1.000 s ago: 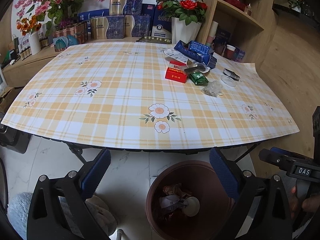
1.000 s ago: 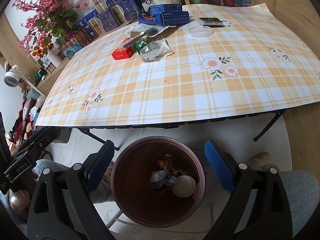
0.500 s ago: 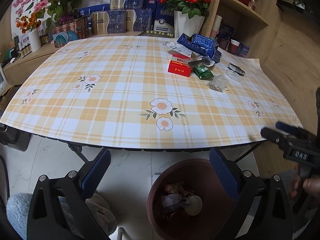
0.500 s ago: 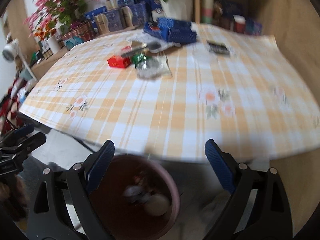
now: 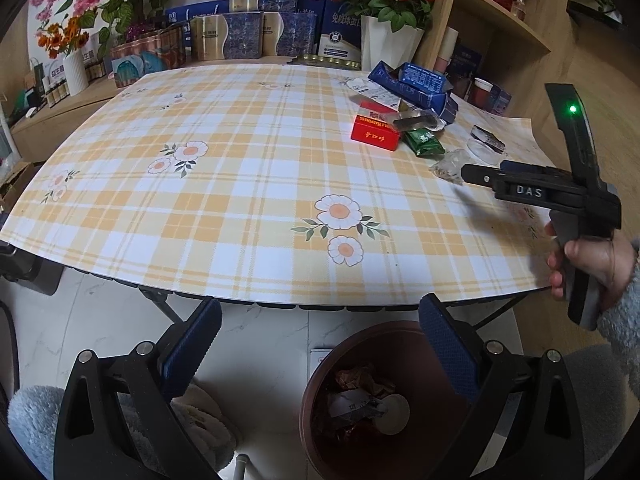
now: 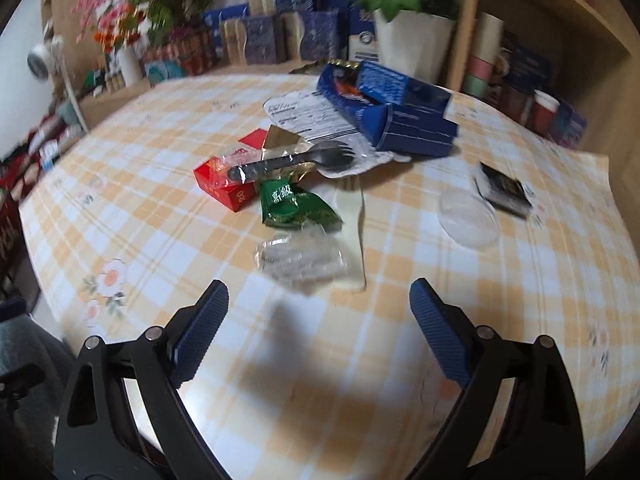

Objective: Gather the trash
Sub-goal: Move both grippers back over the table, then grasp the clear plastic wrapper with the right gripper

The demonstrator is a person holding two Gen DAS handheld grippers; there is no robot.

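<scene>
Trash lies in a heap on the checked tablecloth (image 6: 400, 340): a clear crumpled wrapper (image 6: 300, 258), a green packet (image 6: 294, 208), a red box (image 6: 224, 184), a wrapped black spork (image 6: 288, 162), blue cartons (image 6: 396, 116), a clear lid (image 6: 468, 216) and a small black packet (image 6: 502, 188). My right gripper (image 6: 319, 292) hovers over the table just short of the clear wrapper; its jaws stand wide, are closing slightly, and hold nothing. My left gripper (image 5: 319, 312) is open and empty over the floor beside the brown bin (image 5: 376, 327), which holds crumpled trash.
Flower vases, gift boxes and a wooden shelf stand behind the table. In the left wrist view a hand (image 5: 592, 264) holds the right gripper's handle over the table's right corner. A fluffy grey slipper (image 5: 32, 416) lies on the white floor at lower left.
My right gripper has swung from above the bin up over the table, towards the trash heap, and rolled level. The left gripper has barely shifted.
</scene>
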